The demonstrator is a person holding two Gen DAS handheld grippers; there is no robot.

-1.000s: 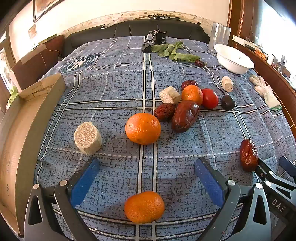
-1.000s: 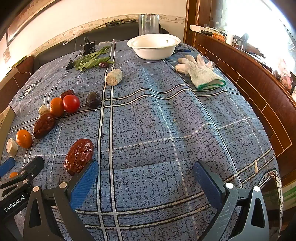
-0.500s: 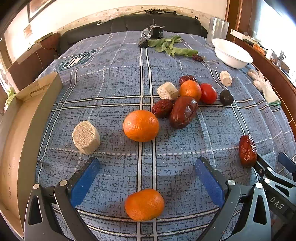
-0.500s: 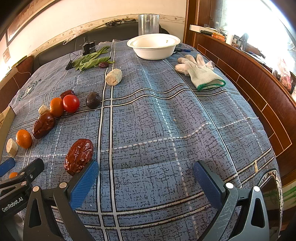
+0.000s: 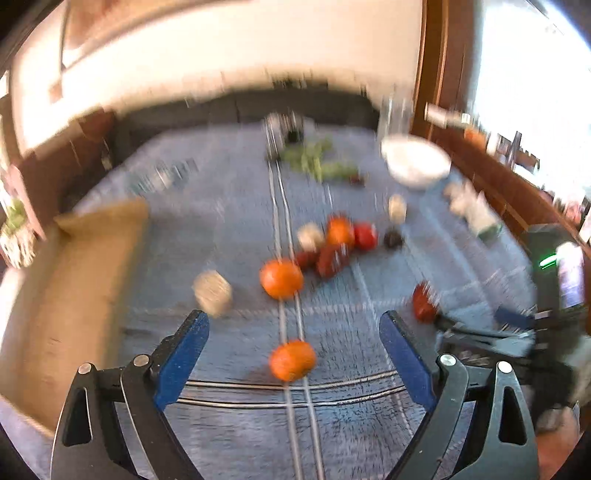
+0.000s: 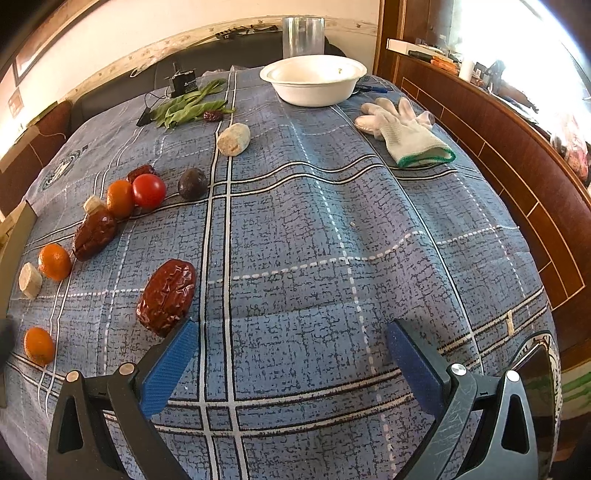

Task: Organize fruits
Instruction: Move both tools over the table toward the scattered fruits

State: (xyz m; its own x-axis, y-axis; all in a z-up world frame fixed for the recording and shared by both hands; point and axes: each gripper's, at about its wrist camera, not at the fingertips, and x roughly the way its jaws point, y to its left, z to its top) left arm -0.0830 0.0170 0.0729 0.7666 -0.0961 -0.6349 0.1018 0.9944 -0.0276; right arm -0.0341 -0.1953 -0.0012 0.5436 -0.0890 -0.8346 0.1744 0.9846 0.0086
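The left wrist view is motion-blurred. My left gripper (image 5: pixel 293 332) is open and empty, with a near orange (image 5: pixel 292 360) just beyond its fingertips and a second orange (image 5: pixel 281 278) farther on. My right gripper (image 6: pixel 286 339) is open and empty, with a large red date (image 6: pixel 167 295) touching or just ahead of its left fingertip. A cluster lies at the left of the right wrist view: tomato (image 6: pixel 149 191), orange (image 6: pixel 120 198), dark date (image 6: pixel 94 234), dark round fruit (image 6: pixel 192 183). A white bowl (image 6: pixel 314 79) stands at the back.
A cardboard box (image 5: pixel 70 291) lies along the left edge. White gloves (image 6: pixel 404 131), green beans (image 6: pixel 188 107), a beige chunk (image 6: pixel 233 138) and a clear glass (image 6: pixel 303 35) lie farther back. A wooden ledge (image 6: pixel 517 155) borders the right side. A beige chunk (image 5: pixel 213 293) lies near the left finger.
The left gripper has pulled back and lifted fast, blurring its view; the fruits look smaller and farther. The right gripper has barely moved. Both stay open.
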